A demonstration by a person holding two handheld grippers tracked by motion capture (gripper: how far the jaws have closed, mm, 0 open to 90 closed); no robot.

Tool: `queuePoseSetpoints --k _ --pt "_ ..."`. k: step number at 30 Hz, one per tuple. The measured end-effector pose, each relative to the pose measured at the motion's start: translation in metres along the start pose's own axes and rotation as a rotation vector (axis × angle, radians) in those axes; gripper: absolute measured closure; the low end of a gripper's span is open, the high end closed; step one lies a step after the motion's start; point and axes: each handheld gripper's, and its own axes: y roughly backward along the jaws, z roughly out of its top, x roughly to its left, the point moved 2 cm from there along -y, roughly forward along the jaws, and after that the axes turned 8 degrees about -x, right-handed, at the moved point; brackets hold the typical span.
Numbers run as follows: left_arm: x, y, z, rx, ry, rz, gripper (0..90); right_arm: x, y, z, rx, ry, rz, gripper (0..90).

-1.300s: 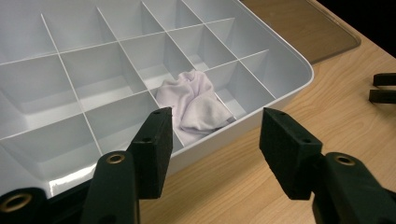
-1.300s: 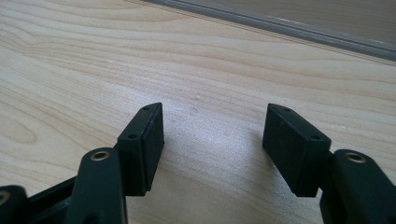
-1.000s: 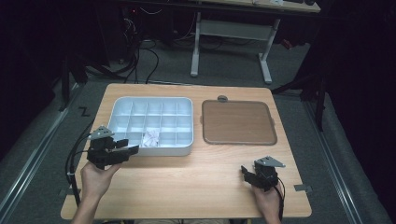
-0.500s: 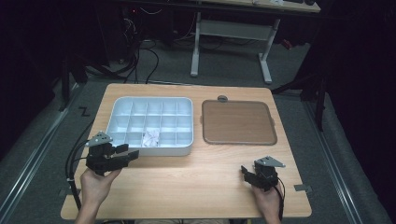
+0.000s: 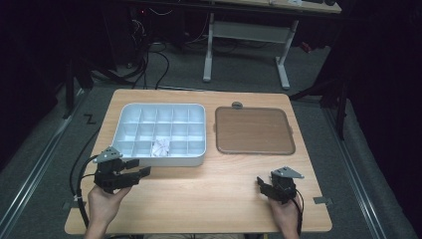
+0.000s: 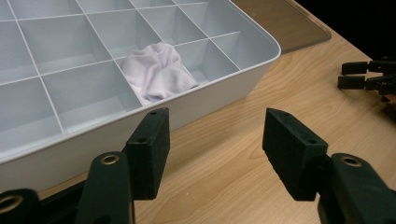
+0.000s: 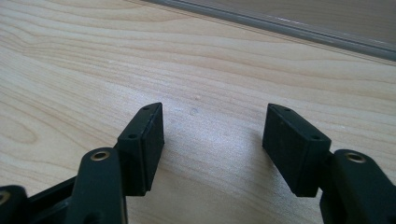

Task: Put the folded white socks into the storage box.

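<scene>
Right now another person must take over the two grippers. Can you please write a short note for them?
Left gripper: open, nothing between its jaws, which have just been opening; it sits beside the near rim of the white divided tray.
Right gripper: open, empty, over bare table in front of the brown lid.
White cloth: crumpled in a near-row compartment of the tray, touched by neither gripper.
Done: the cloth is in the tray.
Left: probably putting the lid, which lies flat beside the tray, onto it.
</scene>
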Motion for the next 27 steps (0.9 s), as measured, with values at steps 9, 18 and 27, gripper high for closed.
queuePoseSetpoints --k 9,18,27 --pt "0.0 0.0 -0.007 0.004 0.011 -0.007 41.8 0.0 0.0 0.0 0.0 0.0 0.0 39.1" --pt "0.001 -0.002 -0.016 0.009 0.01 -0.007 40.9 0.0 0.0 0.0 0.0 0.0 0.0 39.1" --pt "0.004 -0.006 -0.027 0.023 0.024 -0.009 40.8 0.0 0.0 0.0 0.0 0.0 0.0 39.1"
